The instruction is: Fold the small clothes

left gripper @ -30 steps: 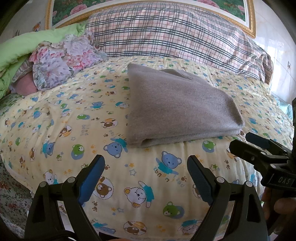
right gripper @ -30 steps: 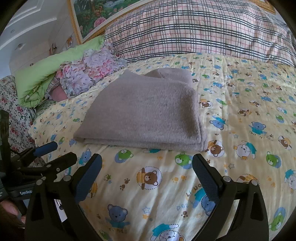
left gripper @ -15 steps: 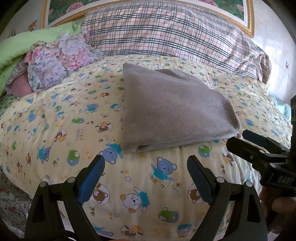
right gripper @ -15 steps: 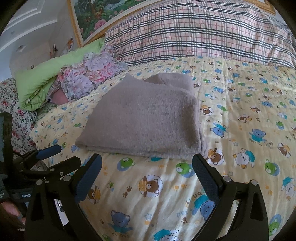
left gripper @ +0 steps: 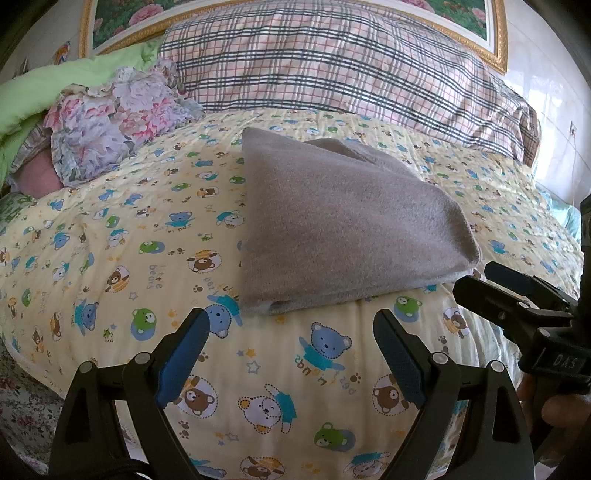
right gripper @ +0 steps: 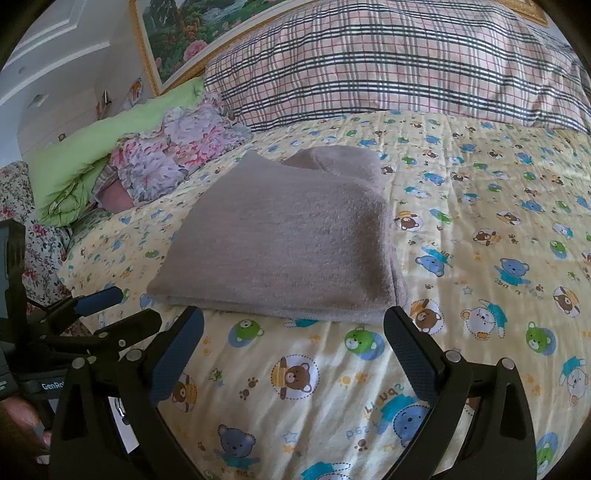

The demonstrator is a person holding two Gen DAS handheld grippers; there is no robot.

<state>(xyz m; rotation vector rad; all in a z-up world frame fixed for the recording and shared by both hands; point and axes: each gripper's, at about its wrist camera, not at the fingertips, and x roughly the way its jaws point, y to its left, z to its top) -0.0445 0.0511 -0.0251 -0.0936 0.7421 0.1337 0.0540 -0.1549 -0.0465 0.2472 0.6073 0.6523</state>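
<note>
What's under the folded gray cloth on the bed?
The gray cloth lies on the yellow bear-print sheet, which shows all around it. Its own folded layers show at the near edge. Anything tucked beneath or inside the folds is covered.

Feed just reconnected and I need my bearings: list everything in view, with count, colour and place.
garment: one, grey, folded, mid-bed on the sheet.
sheet: one, yellow with bear print, covering the bed.
plaid pillow: one, pink and dark checks, at the head of the bed.
floral cloth: one, pink and lilac, bunched far left.
green quilt: one, light green, behind the floral cloth.
painting: one, gold frame, on the wall above the pillow.
left gripper: black with blue pads, open, just short of the garment.
right gripper: same, open, just short of the garment.
</note>
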